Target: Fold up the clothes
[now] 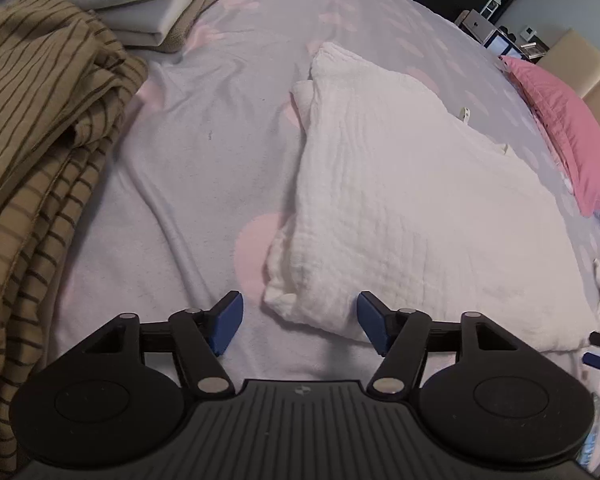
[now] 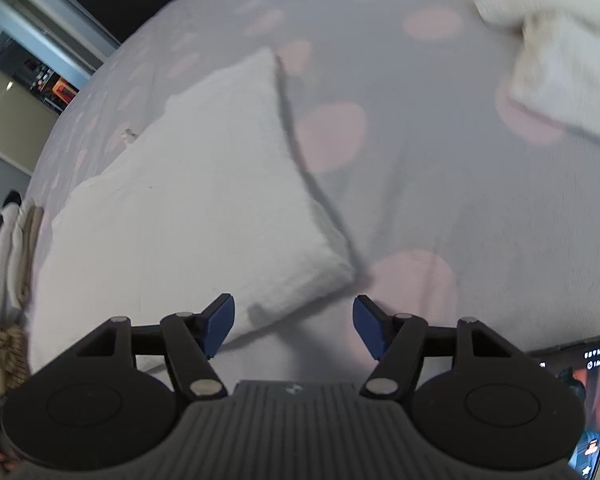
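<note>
White garment lay folded on the bedsheet, filling centre-right of the left wrist view. Left gripper and right gripper both hovered with fingers spread and empty over its near corners, probably ready for another fold.

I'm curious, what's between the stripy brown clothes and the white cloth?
Only bare bedsheet, grey with pink spots, separates the striped clothes from the white cloth, as the left wrist view shows.

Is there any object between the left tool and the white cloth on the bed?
Nothing visible. The left tool is open, and the near corner of the white cloth lies directly ahead of its fingers, with only bare bedsheet around.
</note>
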`<state>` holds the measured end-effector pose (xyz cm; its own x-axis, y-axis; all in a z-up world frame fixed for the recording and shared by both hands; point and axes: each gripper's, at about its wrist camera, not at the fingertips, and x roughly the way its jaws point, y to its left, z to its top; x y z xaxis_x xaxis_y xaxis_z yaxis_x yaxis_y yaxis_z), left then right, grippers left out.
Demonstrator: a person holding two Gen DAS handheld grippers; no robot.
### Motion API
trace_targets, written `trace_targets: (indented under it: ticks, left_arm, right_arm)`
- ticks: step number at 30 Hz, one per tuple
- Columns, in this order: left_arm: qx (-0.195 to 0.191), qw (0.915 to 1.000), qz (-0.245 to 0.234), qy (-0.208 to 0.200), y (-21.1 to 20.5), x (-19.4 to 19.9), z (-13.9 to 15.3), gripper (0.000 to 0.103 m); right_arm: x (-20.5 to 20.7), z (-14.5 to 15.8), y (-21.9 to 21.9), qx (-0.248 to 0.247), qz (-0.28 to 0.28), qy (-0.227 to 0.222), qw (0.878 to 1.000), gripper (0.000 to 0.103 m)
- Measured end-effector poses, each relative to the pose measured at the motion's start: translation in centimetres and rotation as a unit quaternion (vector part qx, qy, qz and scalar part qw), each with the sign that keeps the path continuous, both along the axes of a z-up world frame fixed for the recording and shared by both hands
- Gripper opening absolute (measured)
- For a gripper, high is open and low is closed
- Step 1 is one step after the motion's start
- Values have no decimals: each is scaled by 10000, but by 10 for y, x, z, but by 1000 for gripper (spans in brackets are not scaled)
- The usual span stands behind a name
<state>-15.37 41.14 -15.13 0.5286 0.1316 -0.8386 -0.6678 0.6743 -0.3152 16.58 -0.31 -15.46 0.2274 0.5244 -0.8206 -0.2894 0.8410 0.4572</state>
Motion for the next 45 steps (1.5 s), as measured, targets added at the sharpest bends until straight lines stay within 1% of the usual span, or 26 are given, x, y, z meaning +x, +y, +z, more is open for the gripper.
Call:
trace_targets:
  ticks: [2, 4, 7, 8, 10, 11, 12, 13, 14, 15, 16, 17, 18, 20, 23, 26, 31, 33, 37, 41, 45]
  left_arm:
    - [-18, 10000, -12, -8, 0, 5, -2, 64]
    - [-105, 9999, -33, -77, 1, 10, -4, 65]
    - [-88, 9997, -190, -87, 2, 18, -7, 64]
    - [-59, 9997, -217, -76, 2, 20, -8, 63]
    - [20, 9998, -201, -85, 2, 23, -9, 57]
    - [51, 9998, -183, -101, 2, 23, -10, 52]
    - [75, 9998, -163, -117, 2, 24, -10, 47]
    - [112, 9997, -152, -138, 2, 25, -9, 44]
    - [152, 9997, -145, -156, 1, 25, -9, 36]
    - [195, 9995, -161, -167, 0, 26, -7, 28]
    - [219, 9994, -193, -192, -1, 27, -6, 22]
    - [233, 9992, -226, -221, -2, 28, -4, 14]
    - [215, 9991, -256, -264, -2, 29, -1, 10]
    - [182, 9987, -303, -360, -3, 30, 4, 8]
    - [229, 9980, -349, -483, -2, 31, 14, 7]
    - [231, 9972, -330, -622, 2, 30, 28, 7]
    - [247, 9967, -285, -720, 8, 27, 57, 6]
    - [237, 9968, -322, -691, 10, 26, 67, 6]
    - [280, 9972, -485, -485, 9, 17, 85, 6]
    - [314, 9970, -579, -410, 6, -2, 105, 6]
    - [372, 9962, -744, -265, -3, -26, 120, 6]
  right_arm:
    - [11, -6, -8, 135, -72, 330, 9993, 68]
    - [21, -11, -12, 269, -152, 503, 9983, 68]
    - [28, -15, -6, 364, -179, 543, 9977, 70]
    - [29, -16, -3, 369, -134, 512, 9979, 70]
    - [29, -17, 3, 401, -48, 428, 9983, 69]
    - [29, -17, 5, 435, -20, 385, 9983, 68]
    - [29, -17, 7, 468, -1, 359, 9983, 62]
    - [29, -18, 8, 497, 16, 361, 9981, 47]
    - [29, -18, 9, 527, 32, 363, 9979, 36]
    - [30, -18, 10, 565, 54, 373, 9977, 17]
    - [29, -18, 11, 626, 94, 406, 9972, 15]
    - [29, -17, 13, 686, 133, 438, 9966, 15]
    - [29, -15, 14, 715, 180, 430, 9963, 13]
    - [28, -4, 17, 622, 300, 204, 9974, 12]
    - [29, 13, 12, 649, 252, -12, 9976, 11]
    - [29, 29, 5, 729, 126, -82, 9972, 10]
    - [23, 51, 3, 780, 131, -197, 9967, 9]
    - [20, 59, 1, 763, 137, -197, 9968, 9]
    - [9, 72, -1, 704, 140, -179, 9973, 9]
    - [-8, 77, -4, 594, 244, -62, 9979, 9]
    - [-37, 79, -16, 405, 465, 80, 9981, 9]
